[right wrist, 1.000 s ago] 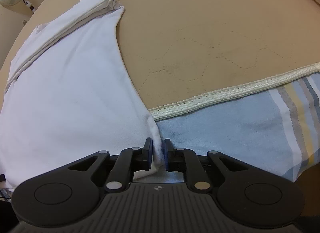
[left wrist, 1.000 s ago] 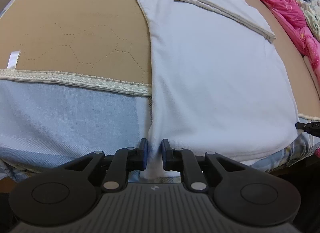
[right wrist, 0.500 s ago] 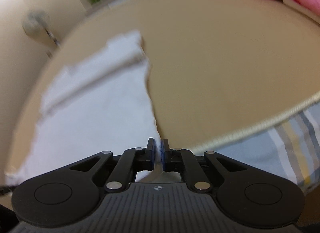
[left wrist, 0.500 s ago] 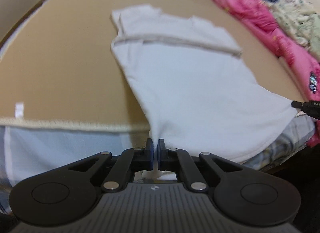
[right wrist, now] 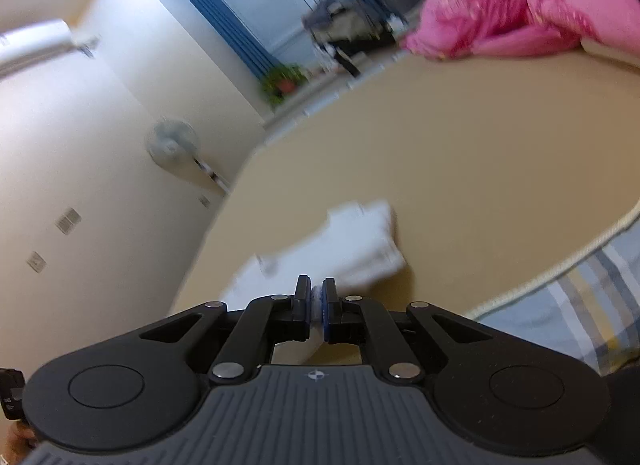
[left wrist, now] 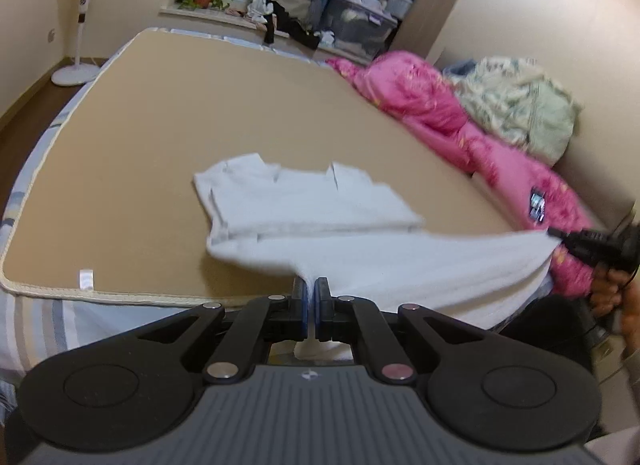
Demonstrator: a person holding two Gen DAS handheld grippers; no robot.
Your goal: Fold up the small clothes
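A white shirt (left wrist: 320,205) lies on the tan bed mat (left wrist: 200,97), its far part with folded-in sleeves still flat. Its near hem is lifted off the mat and stretched between both grippers. My left gripper (left wrist: 311,289) is shut on one hem corner. The right gripper's tip (left wrist: 560,234) pinches the other corner at the far right of the left wrist view, with a hand (left wrist: 612,289) behind it. In the right wrist view, my right gripper (right wrist: 316,293) is shut on white cloth, and the shirt (right wrist: 352,249) shows blurred beyond it.
A pink quilt (left wrist: 440,105) and a pale floral bundle (left wrist: 520,105) lie along the bed's right side. The mat's cream trim (left wrist: 120,297) marks the near edge over a striped sheet (right wrist: 580,305). A standing fan (left wrist: 84,5) and cluttered windowsill (left wrist: 288,13) are far behind.
Both grippers have risen and tilted up with the hem corners pinched, lifting the shirt's near edge off the mat. The views now take in the room beyond the bed.
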